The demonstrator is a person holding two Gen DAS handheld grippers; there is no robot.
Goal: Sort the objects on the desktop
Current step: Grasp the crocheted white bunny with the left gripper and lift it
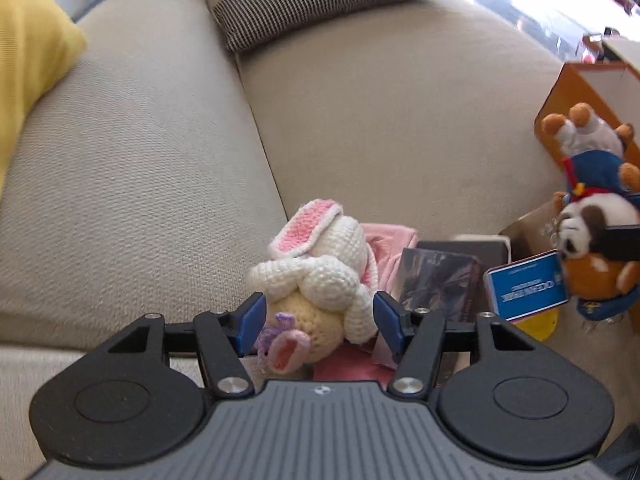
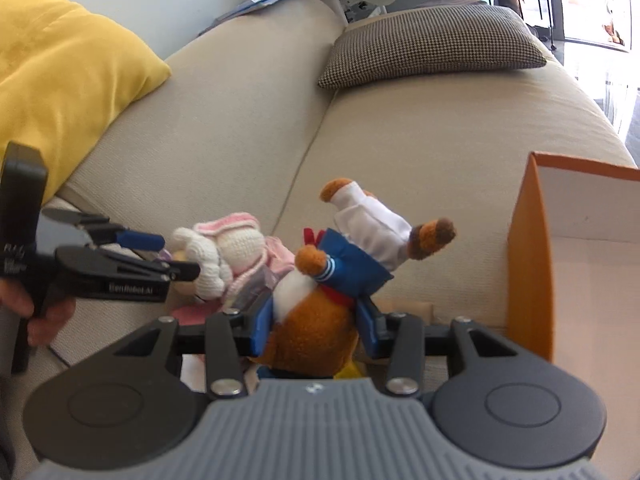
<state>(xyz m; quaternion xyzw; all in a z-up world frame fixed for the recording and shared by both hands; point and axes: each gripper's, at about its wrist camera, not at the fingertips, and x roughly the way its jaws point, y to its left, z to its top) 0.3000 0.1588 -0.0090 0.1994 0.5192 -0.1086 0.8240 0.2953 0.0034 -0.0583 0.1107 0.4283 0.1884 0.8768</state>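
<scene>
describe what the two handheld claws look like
Both claws match: the left claw and right claw have black linkage arms with silver pivot screws, blue finger pads and a ribbed grey body flanked by round black discs. White lettering marks the left claw's side.

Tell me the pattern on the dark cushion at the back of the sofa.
The cushion has a fine black-and-white houndstooth check, clearest in the right wrist view.

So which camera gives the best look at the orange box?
The right wrist view: the orange box shows its open white inside and near wall. The left wrist view catches only its corner at the right edge, behind the plush toy.
</scene>
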